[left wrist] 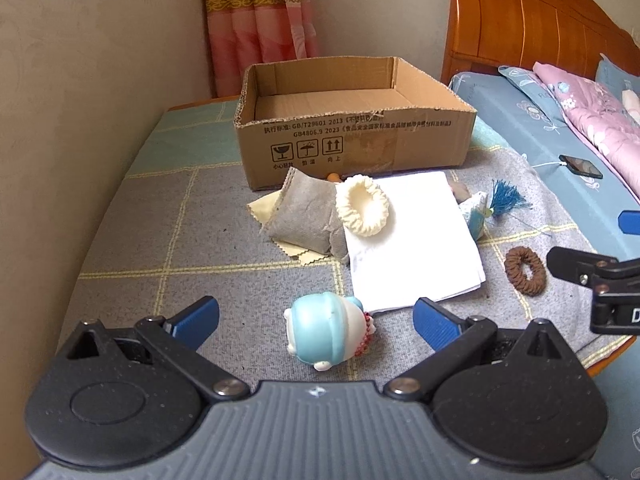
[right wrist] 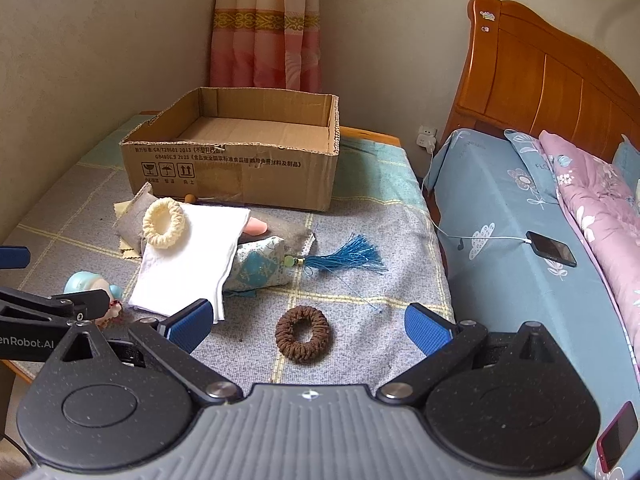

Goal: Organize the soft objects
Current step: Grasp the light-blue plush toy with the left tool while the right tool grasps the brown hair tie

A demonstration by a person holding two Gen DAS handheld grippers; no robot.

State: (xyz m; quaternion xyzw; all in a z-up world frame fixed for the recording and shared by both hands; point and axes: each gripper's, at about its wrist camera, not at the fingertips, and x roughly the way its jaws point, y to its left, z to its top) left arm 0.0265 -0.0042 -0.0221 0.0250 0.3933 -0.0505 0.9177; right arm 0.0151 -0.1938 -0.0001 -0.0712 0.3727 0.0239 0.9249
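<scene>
on the grey checked blanket (right wrist: 360, 216) in front of the open cardboard box (right wrist: 240, 168), the soft things lie in a loose heap. a folded white cloth (right wrist: 188, 256) covers part of a grey pouch (left wrist: 304, 216) and a patterned blue sachet (right wrist: 260, 268) whose blue tassel (right wrist: 352, 258) trails to the right. a cream scrunchie (right wrist: 164, 222) rests on top of the cloth and pouch. a brown scrunchie (right wrist: 303, 335) lies alone, near the heap but apart from it, between the wide-spread fingers of the right gripper (right wrist: 306, 326), which holds nothing. the left gripper (left wrist: 316, 322) is likewise spread apart and empty, with a pale blue and white figurine (left wrist: 324, 332) lying on its side between its fingers. to the right stands a bed (right wrist: 500, 200) with a phone (right wrist: 552, 254) charging on it.
</scene>
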